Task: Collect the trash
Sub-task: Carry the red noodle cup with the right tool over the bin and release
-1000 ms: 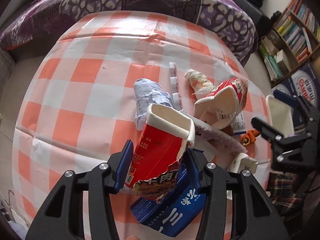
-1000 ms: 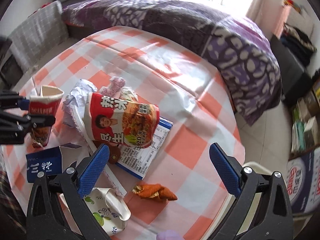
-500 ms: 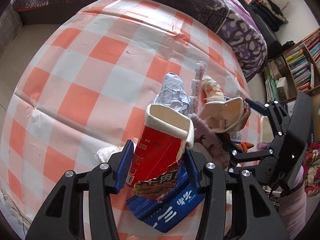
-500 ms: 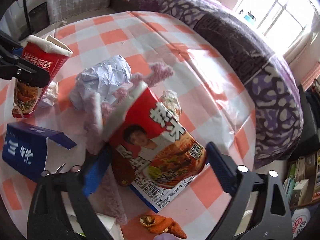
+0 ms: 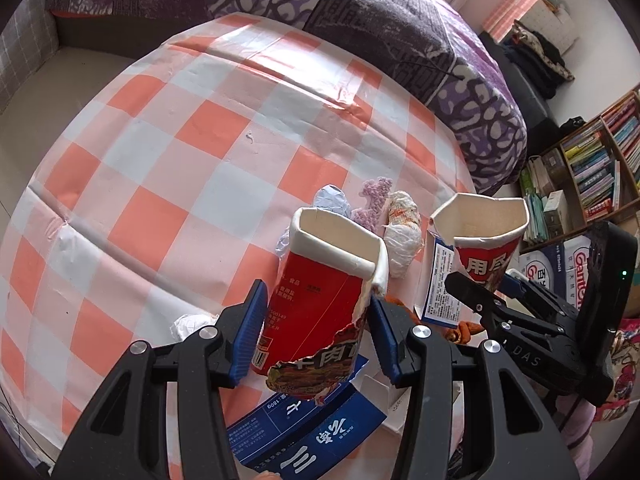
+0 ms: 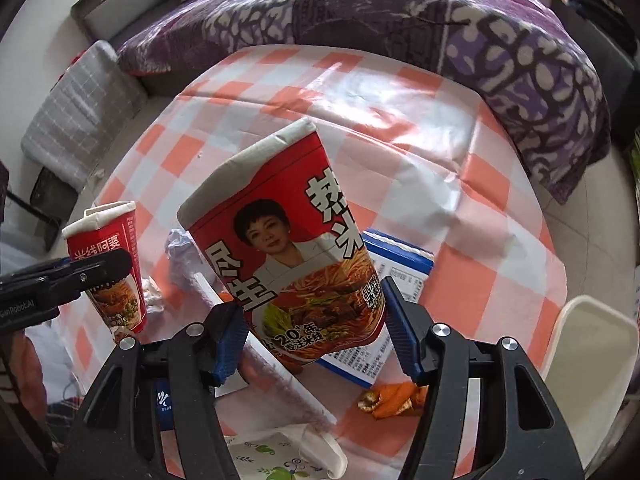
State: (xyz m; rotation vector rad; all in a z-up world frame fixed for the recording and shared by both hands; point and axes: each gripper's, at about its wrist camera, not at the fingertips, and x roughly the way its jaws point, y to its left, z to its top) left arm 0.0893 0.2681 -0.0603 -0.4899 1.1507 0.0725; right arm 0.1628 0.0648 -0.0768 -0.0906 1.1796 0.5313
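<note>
Checked table (image 5: 208, 128) bare toward its far edge, 2 grippers' fingers each clamping 1 noodle cup (image 5: 320, 300).

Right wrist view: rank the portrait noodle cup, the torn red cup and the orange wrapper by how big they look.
1. Portrait noodle cup, in the right gripper, nearest the camera, so inflated.
2. Torn red cup, in the left gripper.
3. Orange wrapper, clearly smallest.

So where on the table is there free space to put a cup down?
Free: the wide checkered tablecloth between the bed and the trash, and the patch beside the white bin. Crowded: around the blue box, crumpled paper and orange peel.
</note>
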